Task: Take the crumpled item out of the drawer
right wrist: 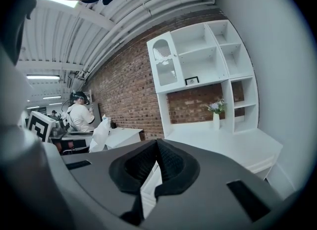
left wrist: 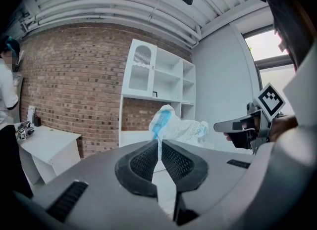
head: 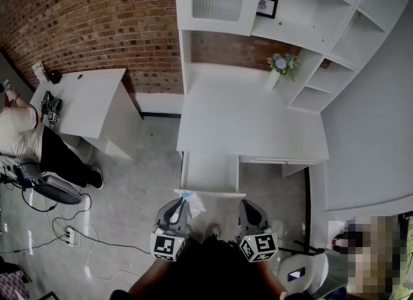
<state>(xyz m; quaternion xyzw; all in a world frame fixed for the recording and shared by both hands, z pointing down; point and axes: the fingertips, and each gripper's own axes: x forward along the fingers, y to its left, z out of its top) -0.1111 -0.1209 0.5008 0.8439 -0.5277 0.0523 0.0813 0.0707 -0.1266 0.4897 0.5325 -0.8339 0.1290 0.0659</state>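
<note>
White-and-blue crumpled item (left wrist: 179,125) is pinched between the nearly closed jaws of the left gripper (left wrist: 159,143). It hangs in the air just on the near side of the open drawer (head: 210,175) of the white desk (head: 251,124). Right gripper (right wrist: 156,144): jaws together, nothing between them.

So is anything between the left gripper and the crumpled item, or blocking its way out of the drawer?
Nothing visible. The left gripper is shut on the crumpled item, held up at the front edge of the open drawer. The right gripper is off to its side, shut and empty.
</note>
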